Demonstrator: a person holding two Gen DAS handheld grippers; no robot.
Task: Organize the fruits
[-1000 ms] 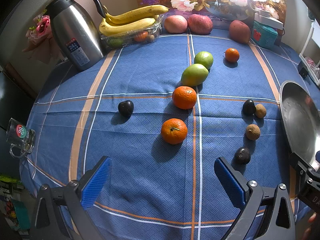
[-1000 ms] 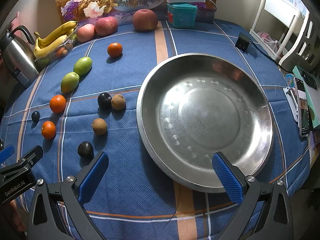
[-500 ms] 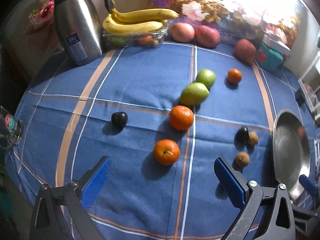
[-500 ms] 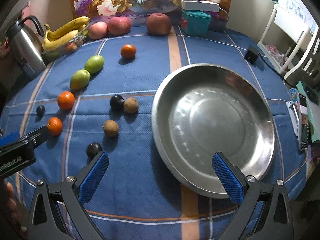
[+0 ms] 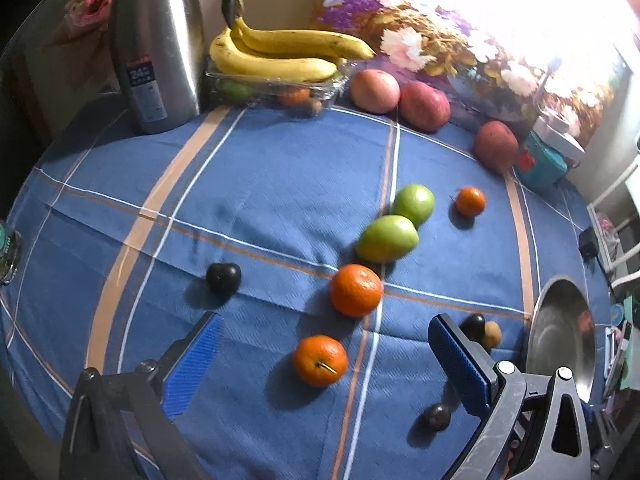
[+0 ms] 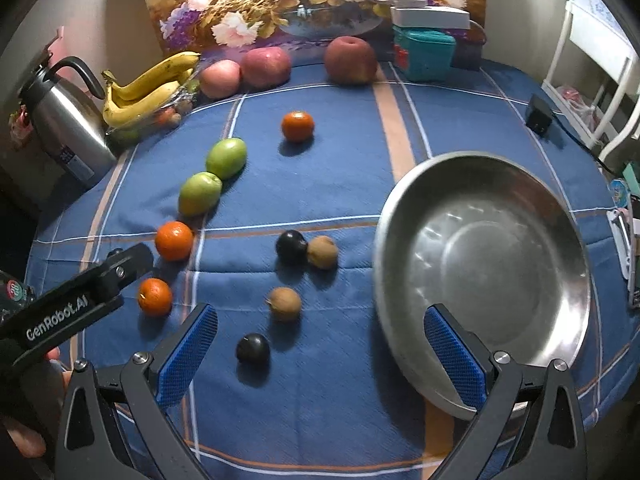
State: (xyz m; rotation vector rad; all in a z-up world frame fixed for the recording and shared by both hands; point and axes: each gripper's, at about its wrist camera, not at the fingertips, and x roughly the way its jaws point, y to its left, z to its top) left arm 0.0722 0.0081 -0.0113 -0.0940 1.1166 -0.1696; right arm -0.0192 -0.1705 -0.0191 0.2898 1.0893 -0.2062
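Note:
Loose fruit lies on a blue checked cloth. In the left wrist view my left gripper stands open, and an orange lies between its blue pads, untouched. A second orange, two green fruits and a dark plum lie beyond it. In the right wrist view my right gripper is open above the cloth, with a dark plum and a brown kiwi just ahead. The empty steel bowl sits to its right. The left gripper's body shows at the left edge.
A steel thermos, bananas on a clear tray, three red apples and a teal box line the far edge before a flower picture. A small orange lies mid-table. A glass mug sits at the left edge.
Both grippers have swung left and forward. The bowl has slid to the right in both views, and the near orange now lies between the left pads. Both stay open.

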